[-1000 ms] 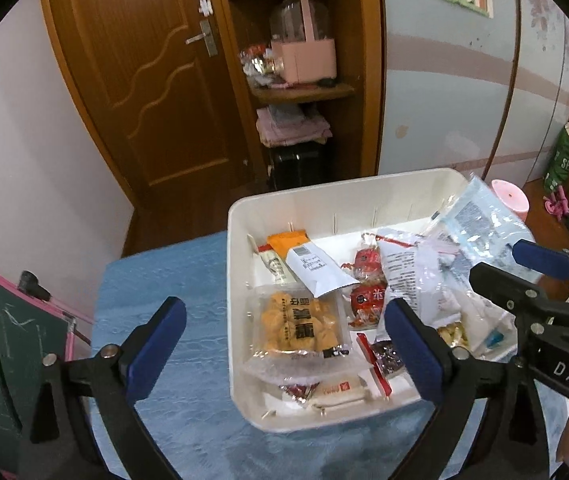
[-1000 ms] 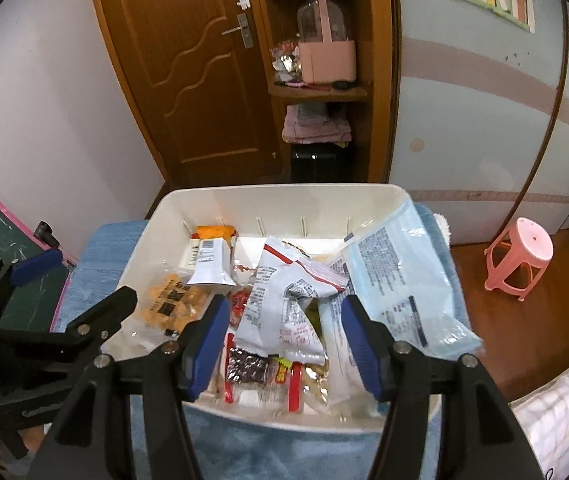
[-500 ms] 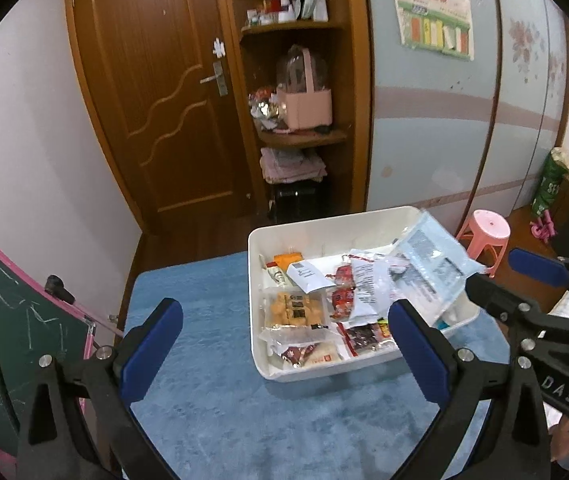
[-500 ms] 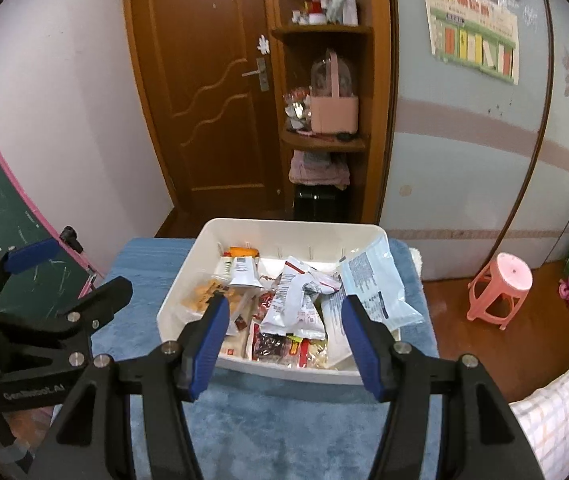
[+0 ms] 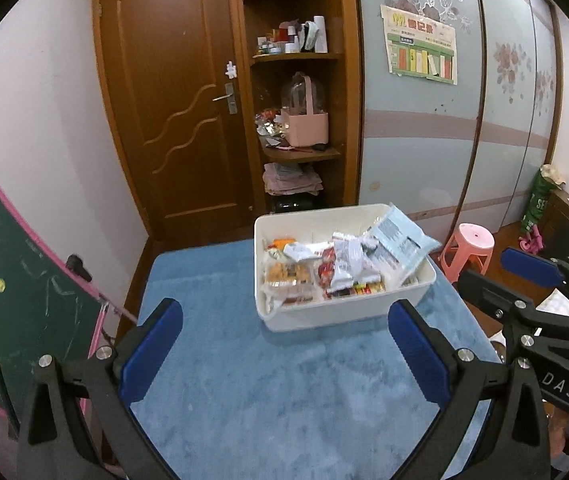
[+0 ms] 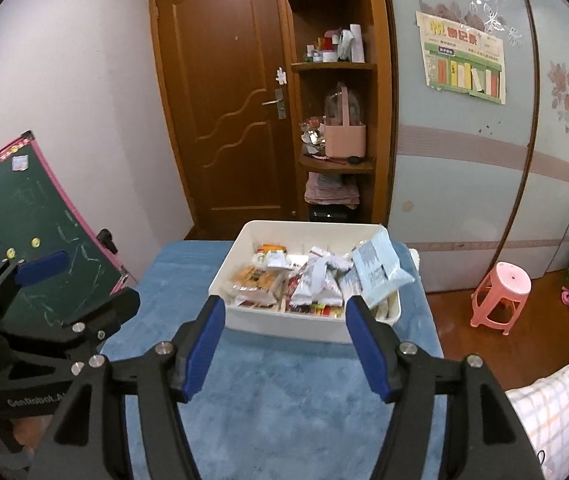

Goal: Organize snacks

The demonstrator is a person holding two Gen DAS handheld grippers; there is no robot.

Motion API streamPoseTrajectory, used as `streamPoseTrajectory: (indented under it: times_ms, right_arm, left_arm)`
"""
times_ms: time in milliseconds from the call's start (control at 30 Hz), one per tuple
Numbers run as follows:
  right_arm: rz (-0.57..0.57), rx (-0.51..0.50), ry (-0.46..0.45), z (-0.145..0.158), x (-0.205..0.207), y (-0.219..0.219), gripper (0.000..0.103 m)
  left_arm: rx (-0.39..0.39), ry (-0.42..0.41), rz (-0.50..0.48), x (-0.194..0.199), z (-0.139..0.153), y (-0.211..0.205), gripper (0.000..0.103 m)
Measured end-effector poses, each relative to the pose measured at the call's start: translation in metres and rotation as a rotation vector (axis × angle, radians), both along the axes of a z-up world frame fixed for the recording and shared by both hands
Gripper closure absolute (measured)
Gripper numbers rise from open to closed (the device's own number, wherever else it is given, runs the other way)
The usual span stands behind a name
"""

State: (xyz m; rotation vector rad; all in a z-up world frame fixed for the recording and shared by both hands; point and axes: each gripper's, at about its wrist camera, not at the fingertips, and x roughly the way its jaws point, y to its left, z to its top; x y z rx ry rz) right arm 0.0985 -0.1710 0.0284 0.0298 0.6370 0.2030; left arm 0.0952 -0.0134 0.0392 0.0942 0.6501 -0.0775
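A white plastic bin [image 5: 348, 314] stands at the far end of a blue-covered table [image 5: 284, 380]. It holds several snack packets, among them a pale blue bag [image 5: 400, 240] leaning over its right rim and an orange cracker pack [image 5: 286, 274]. The bin also shows in the right wrist view [image 6: 284, 326], with the blue bag [image 6: 378, 270]. My left gripper [image 5: 284, 352] is open and empty, held back from the bin above the cloth. My right gripper [image 6: 286, 344] is open and empty, just short of the bin's near wall.
A green chalkboard with a pink frame [image 5: 24, 280] leans at the table's left. A pink stool [image 6: 500, 296] stands on the floor to the right. A wooden door [image 5: 172, 120] and a corner shelf [image 5: 300, 120] are behind. A checked cloth [image 6: 560, 392] lies at near right.
Both grippers have pulled back and up from the bin, which now looks much smaller and farther. Both stay open and empty. The snacks in the bin have not moved.
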Motion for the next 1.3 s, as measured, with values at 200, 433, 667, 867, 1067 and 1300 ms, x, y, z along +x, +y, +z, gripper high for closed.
streamPoseTrajectory:
  times_ms: [200,433,667,867,1067,1300]
  right_arm:
    - [-0.001,0.03,0.012,-0.009,-0.047,0.003,0.037]
    - [-0.001,0.043,0.024,-0.02,-0.098,0.011,0.037]
    - [0.002,0.054,0.046,-0.032,-0.123,0.015,0.037]
    - [0.005,0.067,0.042,-0.035,-0.131,0.016,0.037]
    - [0.013,0.072,0.051,-0.039,-0.135,0.02,0.037]
    - [0.024,0.088,0.059,-0.043,-0.135,0.02,0.036]
  left_arm:
    - [-0.037,0.011,0.034,-0.051,-0.009,0.01,0.001]
    - [-0.063,0.052,0.106,-0.096,-0.023,0.02,0.001]
    - [-0.045,0.046,0.145,-0.125,-0.041,0.024,0.001]
    - [-0.064,0.066,0.162,-0.133,-0.051,0.029,0.001]
    - [-0.062,0.047,0.183,-0.137,-0.05,0.029,0.001]
    - [-0.052,0.057,0.193,-0.134,-0.053,0.026,0.001]
